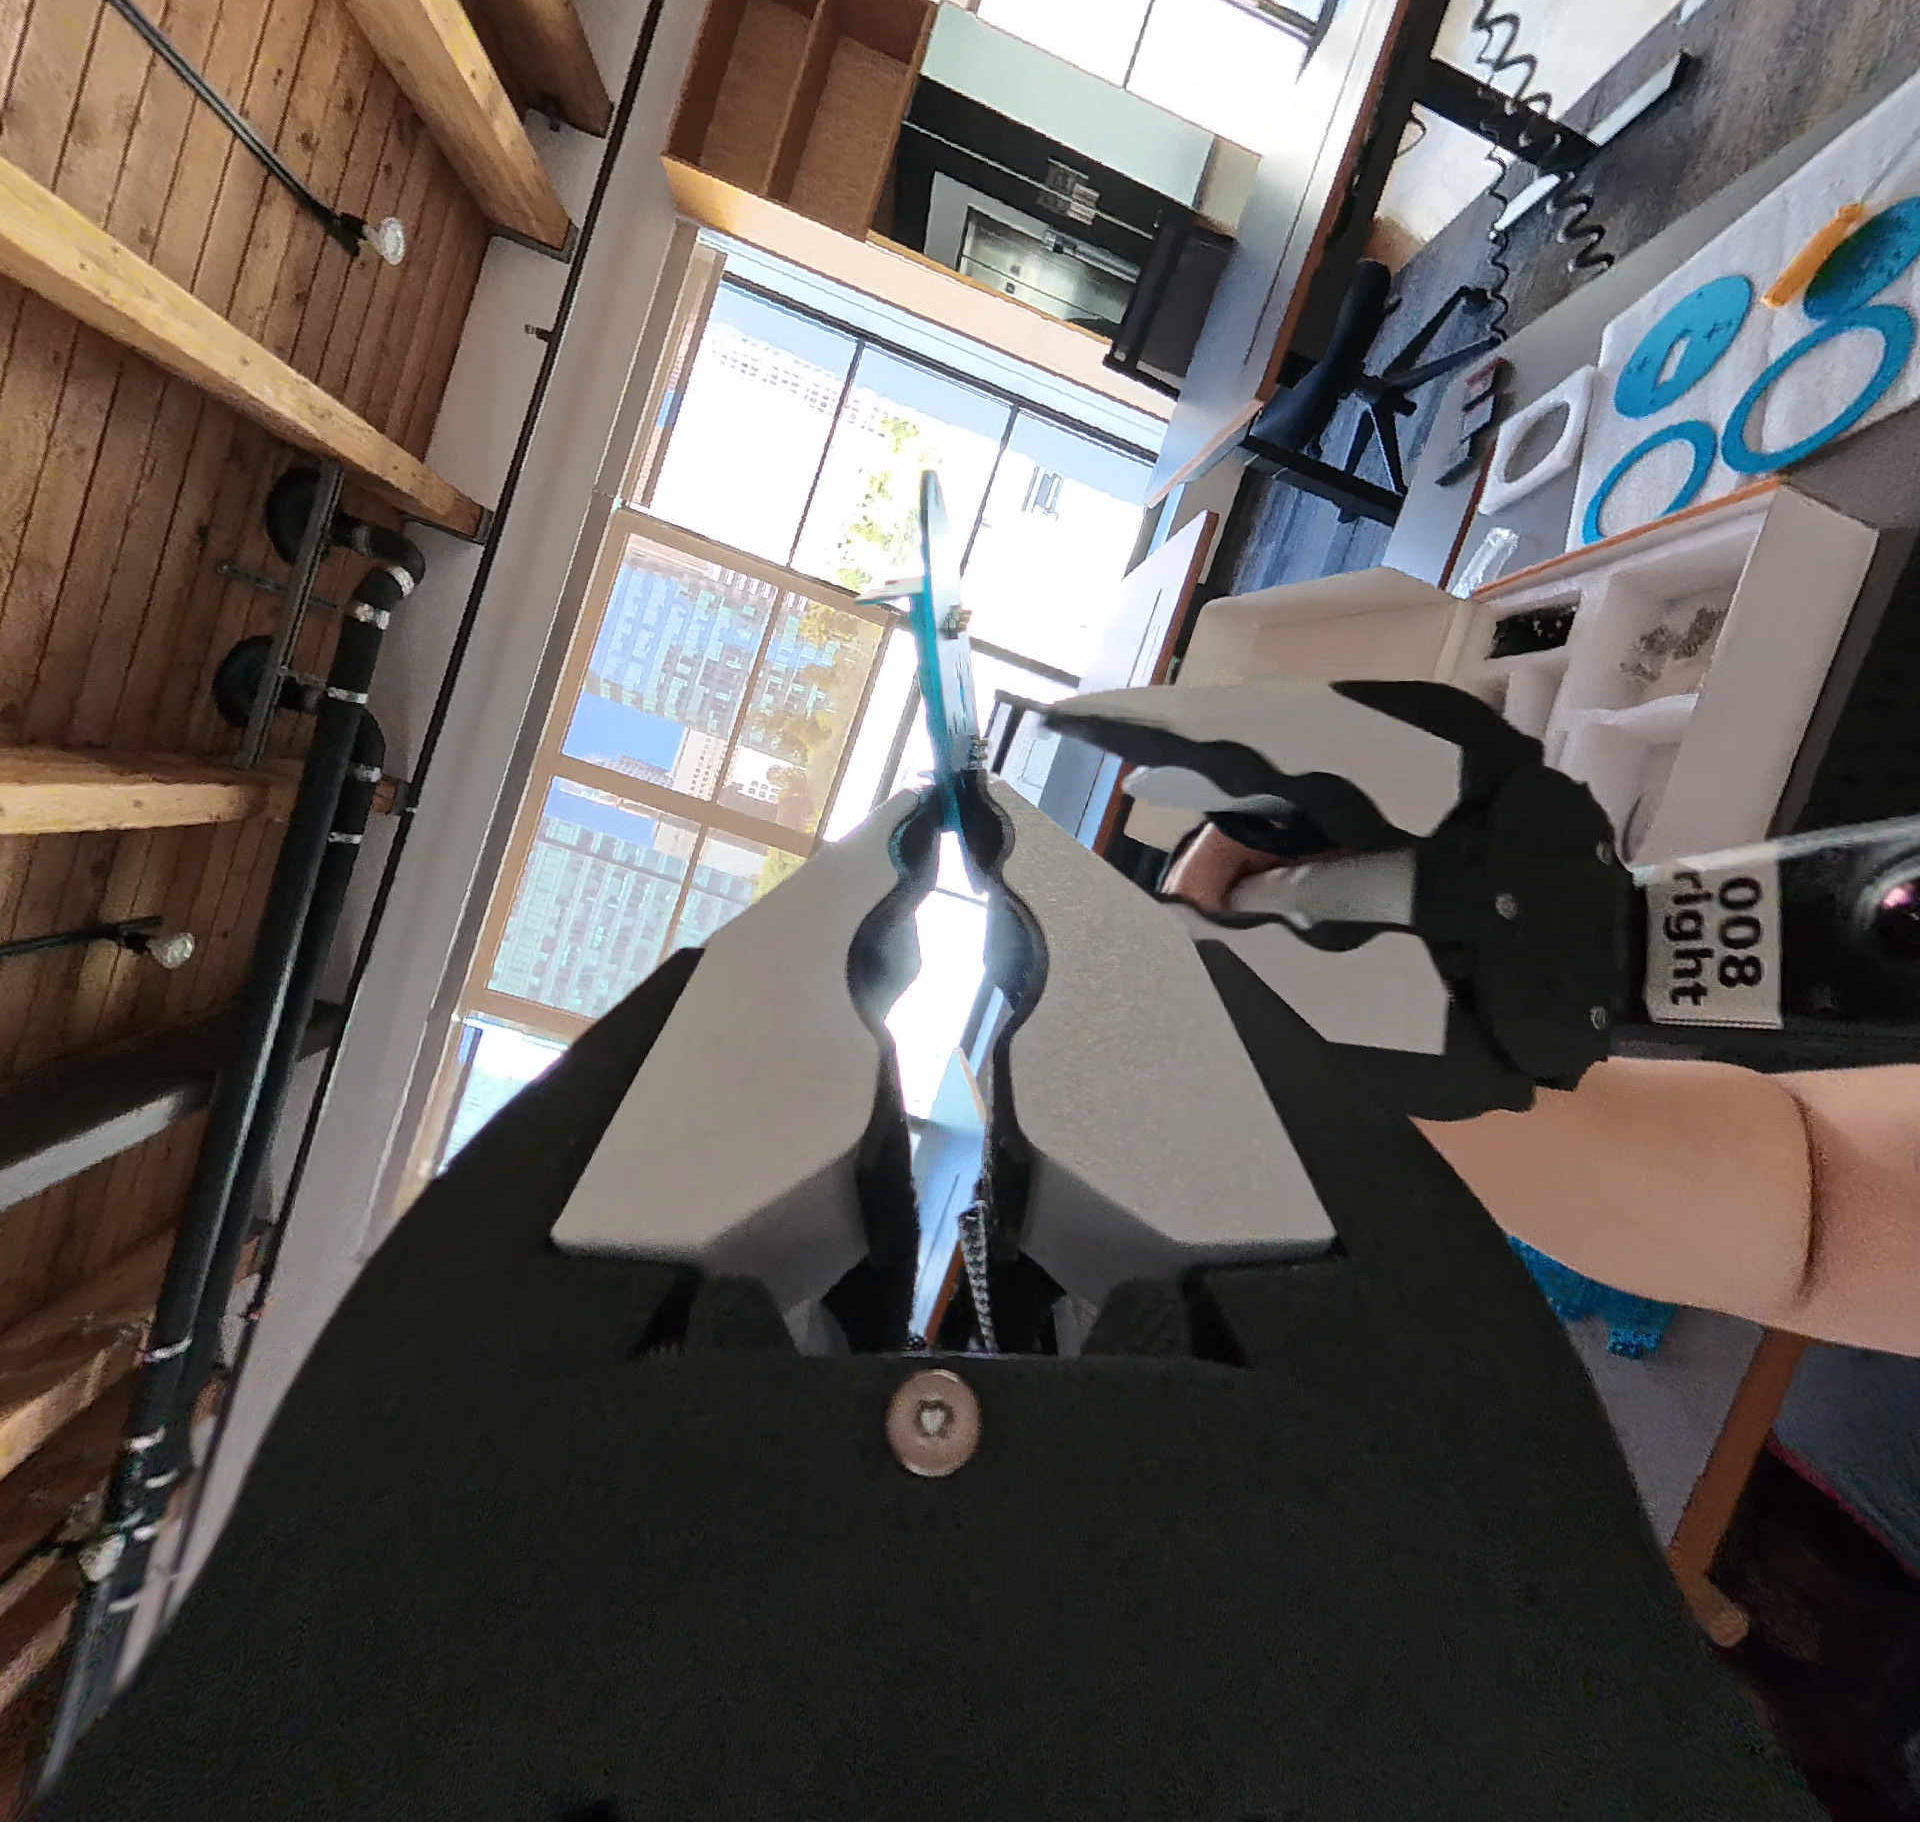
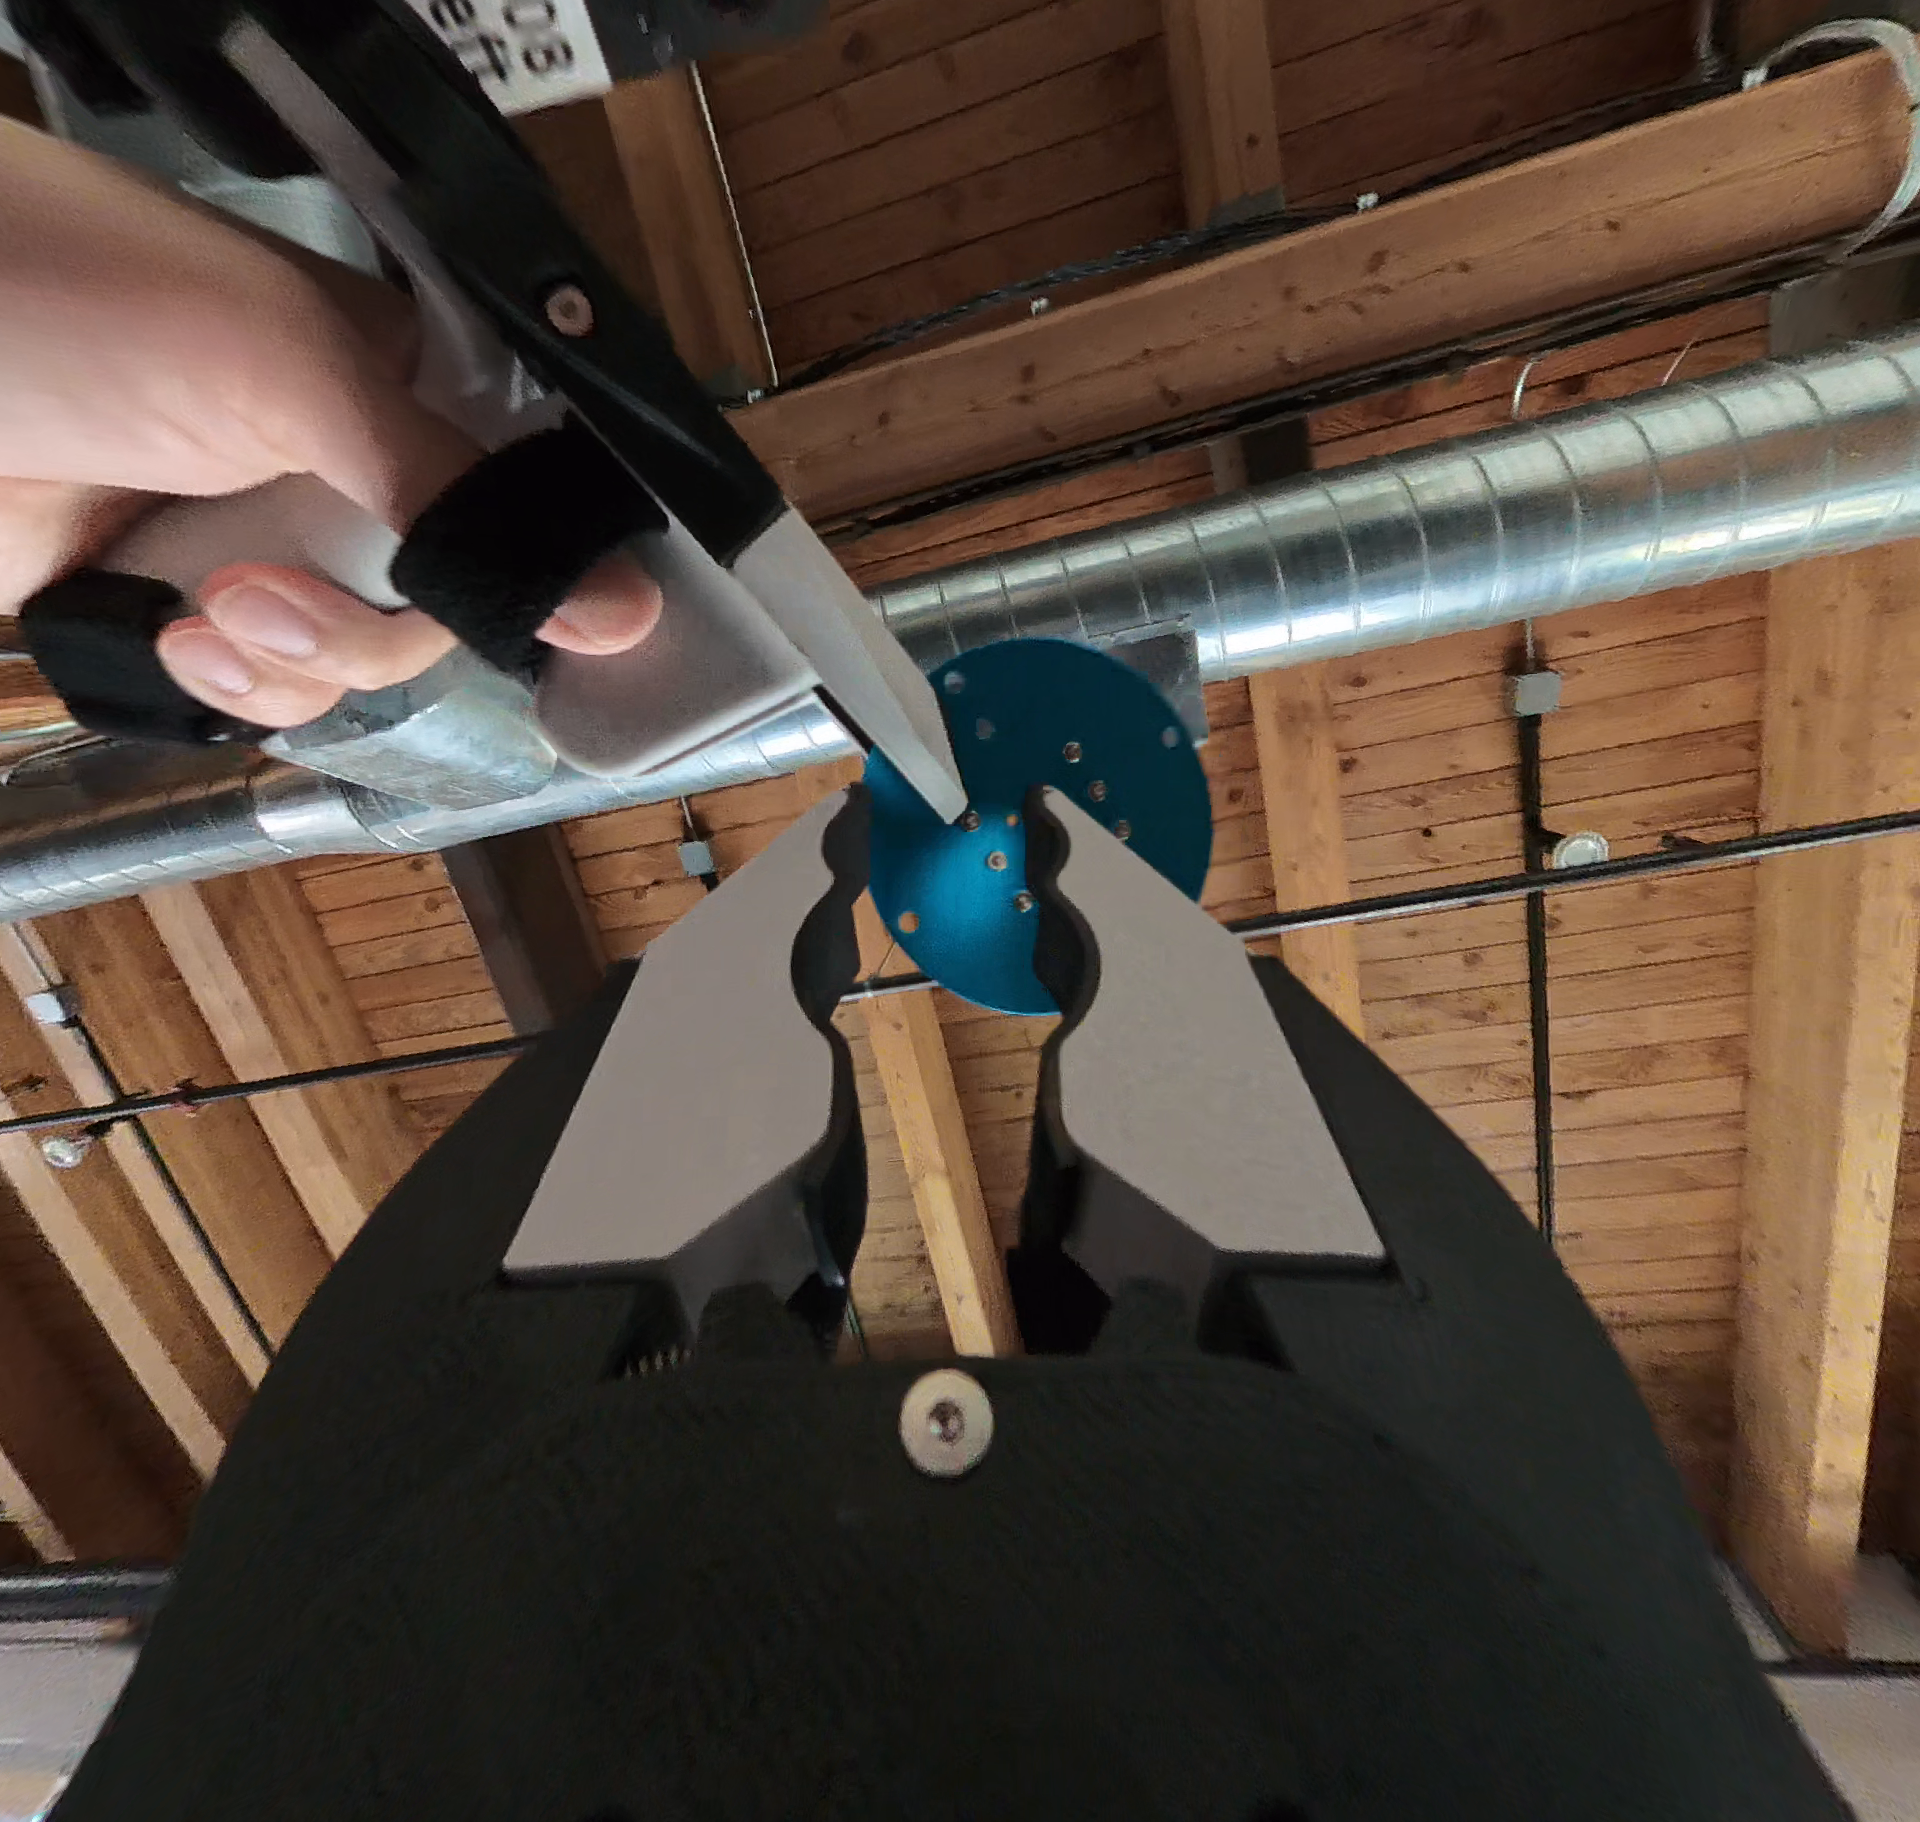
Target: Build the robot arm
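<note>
1. Left wrist view: left hand-held gripper point(image 1: 956, 798) clamped on the rim of a blue disc point(image 1: 943, 629), seen here edge-on and held up in the air against the bright windows point(image 1: 727, 650).
2. Fingers drawn together on the thin plate, gripping only its near edge; rest of the disc standing free beyond the tips.
3. Same view, to the right: the other hand-held gripper coming in from the side with a bare forearm point(image 1: 1662, 1211) behind it, its tips just beside the disc's face and not on it.
4. Right wrist view: right hand-held gripper point(image 2: 945, 808) with fingers apart and nothing between them; disc seen face-on just beyond the tips, round, drilled with many small holes, several filled with what look like small screw heads.
5. One light-coloured finger of the left tool reaching down onto the disc near its middle holes; a hand point(image 2: 156, 401) around that tool's handle, black straps over two fingers.
6. Behind the disc only ceiling: wooden beams and a silver duct point(image 2: 1455, 546).
7. Well apart from both tools, on the counter point(image 1: 1662, 307) under a white cloth: blue rings point(image 1: 1813, 390), a second blue plate with holes point(image 1: 1694, 349), a white square frame point(image 1: 1538, 442), and a white tray point(image 1: 1756, 567) whose compartments hold small dark and silvery parts, too small to tell apart.
</note>
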